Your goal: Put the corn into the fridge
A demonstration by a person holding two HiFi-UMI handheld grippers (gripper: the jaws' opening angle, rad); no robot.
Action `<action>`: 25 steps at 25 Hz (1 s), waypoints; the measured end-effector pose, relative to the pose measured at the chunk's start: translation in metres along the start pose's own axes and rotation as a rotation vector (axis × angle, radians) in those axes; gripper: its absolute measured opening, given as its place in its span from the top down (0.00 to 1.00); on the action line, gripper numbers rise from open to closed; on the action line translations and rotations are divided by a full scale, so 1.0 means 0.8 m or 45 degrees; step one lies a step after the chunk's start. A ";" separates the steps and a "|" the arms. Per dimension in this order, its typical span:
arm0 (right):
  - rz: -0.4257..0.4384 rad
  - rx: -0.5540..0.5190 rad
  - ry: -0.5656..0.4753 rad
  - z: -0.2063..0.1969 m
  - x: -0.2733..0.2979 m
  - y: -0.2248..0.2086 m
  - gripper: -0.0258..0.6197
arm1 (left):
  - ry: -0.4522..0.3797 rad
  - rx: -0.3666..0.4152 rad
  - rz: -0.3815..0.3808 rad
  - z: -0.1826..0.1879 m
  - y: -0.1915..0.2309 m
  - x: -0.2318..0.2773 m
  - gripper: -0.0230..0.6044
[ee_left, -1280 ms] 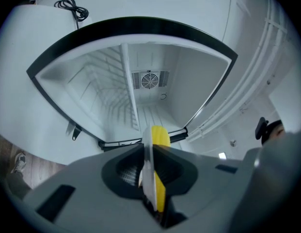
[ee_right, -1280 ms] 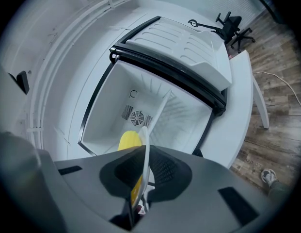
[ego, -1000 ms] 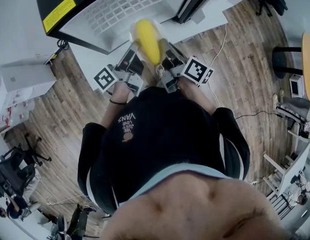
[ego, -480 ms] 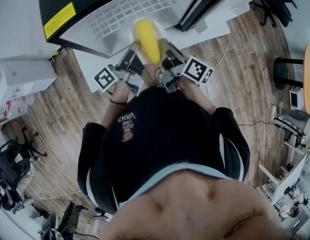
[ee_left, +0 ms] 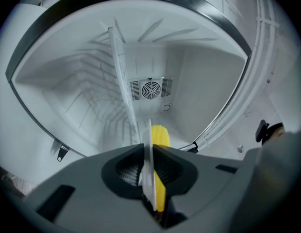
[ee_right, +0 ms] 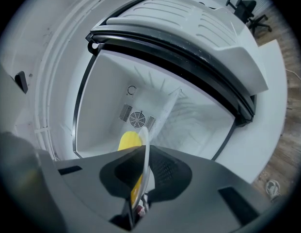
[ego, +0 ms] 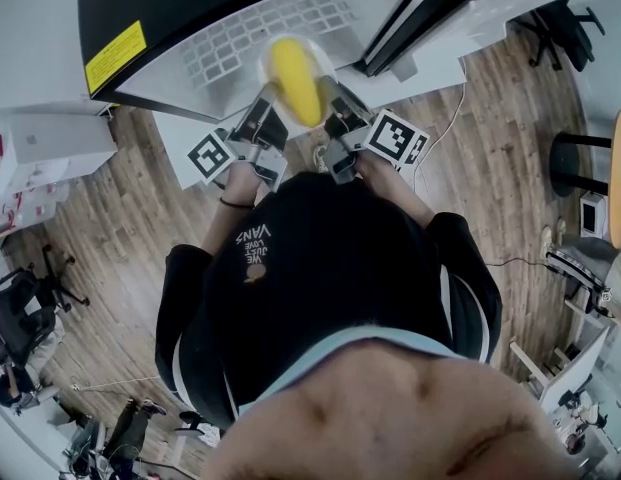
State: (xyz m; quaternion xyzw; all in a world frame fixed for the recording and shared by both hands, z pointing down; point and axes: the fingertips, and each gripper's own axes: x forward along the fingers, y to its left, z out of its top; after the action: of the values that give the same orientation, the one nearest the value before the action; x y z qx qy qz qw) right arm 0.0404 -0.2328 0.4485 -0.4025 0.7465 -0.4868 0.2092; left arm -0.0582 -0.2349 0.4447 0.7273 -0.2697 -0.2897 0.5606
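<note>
Head view: the corn (ego: 296, 80) lies on a white plate (ego: 326, 60) at the mouth of the open fridge (ego: 170, 8). The left claw (ego: 270, 103) and right claw (ego: 333, 108) pinch opposite sides of its rim.

Left gripper view: the jaws are closed on the plate's edge, with the shelf (ee_left: 120, 72) ahead — I'd keep the plate level going in.

Right gripper view: the same tight pinch on the rim — better to advance both hands together so the corn cannot roll.

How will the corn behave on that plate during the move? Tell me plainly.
The corn is a rounded cylinder lying loose on the plate, so it would probably roll if the plate tilts. The left gripper and right gripper pinch only opposite rims, so the plate may pivot. The corn looks straight, so it is likely stiff, not floppy.
</note>
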 end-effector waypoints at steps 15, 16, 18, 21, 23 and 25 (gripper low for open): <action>0.005 0.020 0.096 0.016 0.034 -0.016 0.92 | -0.105 -0.042 0.035 0.021 0.015 0.018 0.89; 0.015 0.015 0.099 0.017 0.036 -0.015 0.92 | -0.111 -0.049 0.034 0.022 0.015 0.018 0.89; 0.037 0.004 0.104 0.021 0.040 -0.014 0.92 | -0.122 -0.058 0.037 0.024 0.018 0.020 0.89; 0.040 0.003 0.115 0.024 0.045 -0.016 0.92 | -0.131 -0.055 0.045 0.027 0.021 0.023 0.89; 0.044 0.004 0.119 0.026 0.048 -0.018 0.92 | -0.138 -0.061 0.044 0.028 0.021 0.026 0.89; 0.046 0.005 0.122 0.028 0.050 -0.019 0.92 | -0.148 -0.077 0.040 0.029 0.021 0.028 0.89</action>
State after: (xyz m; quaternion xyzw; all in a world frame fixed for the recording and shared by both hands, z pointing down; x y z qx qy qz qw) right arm 0.0387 -0.2806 0.4551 -0.3647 0.7619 -0.5032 0.1826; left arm -0.0609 -0.2699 0.4537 0.6876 -0.3043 -0.3306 0.5704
